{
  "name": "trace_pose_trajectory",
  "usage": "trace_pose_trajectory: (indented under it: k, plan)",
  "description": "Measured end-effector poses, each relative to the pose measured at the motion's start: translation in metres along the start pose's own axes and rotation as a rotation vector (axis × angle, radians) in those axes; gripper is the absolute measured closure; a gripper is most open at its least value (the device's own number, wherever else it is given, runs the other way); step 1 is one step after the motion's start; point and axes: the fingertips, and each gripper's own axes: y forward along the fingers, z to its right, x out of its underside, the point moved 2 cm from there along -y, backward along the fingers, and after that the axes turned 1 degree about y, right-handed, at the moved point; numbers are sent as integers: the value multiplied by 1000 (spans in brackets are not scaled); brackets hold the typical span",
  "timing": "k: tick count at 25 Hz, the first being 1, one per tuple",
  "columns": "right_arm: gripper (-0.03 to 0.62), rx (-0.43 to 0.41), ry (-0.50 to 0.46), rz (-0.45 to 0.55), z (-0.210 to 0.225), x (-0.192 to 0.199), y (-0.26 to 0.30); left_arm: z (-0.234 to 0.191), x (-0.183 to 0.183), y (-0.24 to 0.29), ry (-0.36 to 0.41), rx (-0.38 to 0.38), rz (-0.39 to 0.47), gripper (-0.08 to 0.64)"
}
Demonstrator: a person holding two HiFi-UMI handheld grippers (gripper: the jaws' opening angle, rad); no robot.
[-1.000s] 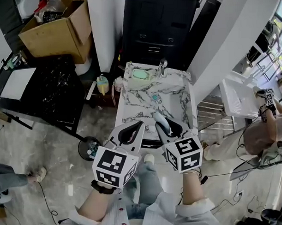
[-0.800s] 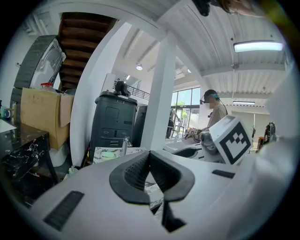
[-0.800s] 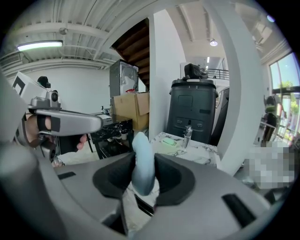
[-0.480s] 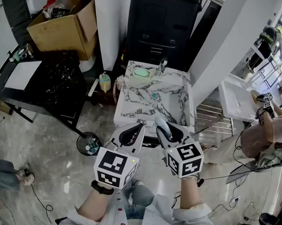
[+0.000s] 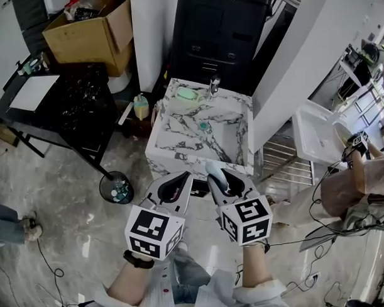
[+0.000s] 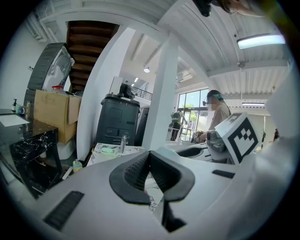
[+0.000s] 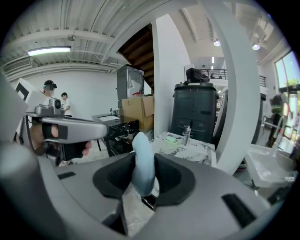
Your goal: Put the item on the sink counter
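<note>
The sink counter (image 5: 173,133) is white marble with dark veins and a basin in its middle. It stands just beyond both grippers. My right gripper (image 5: 225,178) is shut on a light-blue, rounded item (image 5: 216,173). That item (image 7: 142,164) stands upright between the black pads, with the counter (image 7: 187,143) ahead. My left gripper (image 5: 178,180) is beside it on the left, tips together and nothing held. In the left gripper view, the left gripper (image 6: 149,158) has its pads meeting, and the counter (image 6: 110,150) lies ahead.
On the counter's far edge are a faucet (image 5: 213,87) and a green soap dish (image 5: 187,93). A black cabinet (image 5: 222,29) stands behind and a white pillar (image 5: 289,58) to the right. A black table (image 5: 71,110), a yellow bottle (image 5: 141,107) and a bin (image 5: 116,189) are on the left. A person (image 5: 350,175) is at right.
Both grippers have moved together across the floor, and the view has shifted with them. The counter now sits slightly left and higher in the frame. Both grips are unchanged.
</note>
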Motion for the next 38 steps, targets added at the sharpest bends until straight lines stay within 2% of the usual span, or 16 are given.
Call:
trace_pose_trajectory:
  k: [7,14,19,25,32,38]
  plan:
    - [460,-31,24,-38,-6,27,5,-9,21,-9,-35,-57,-25,545]
    - [459,-44,26,-59,-11,55,40,-25,61,5,-36,-44,-48,545]
    - [459,-18,52,-48,-8,96,75,-45,122,19,-55,-41,-73,545]
    - [459,0,74,-64,-8,163,107,-64,200,30,-71,-50,-98,545]
    - [459,-1,105,-102,-12,239,146,-82,270,48,-74,-38,-105,545]
    - [459,-2,124,-109,-9,284,179,-97,320,66,-81,-43,-102,545]
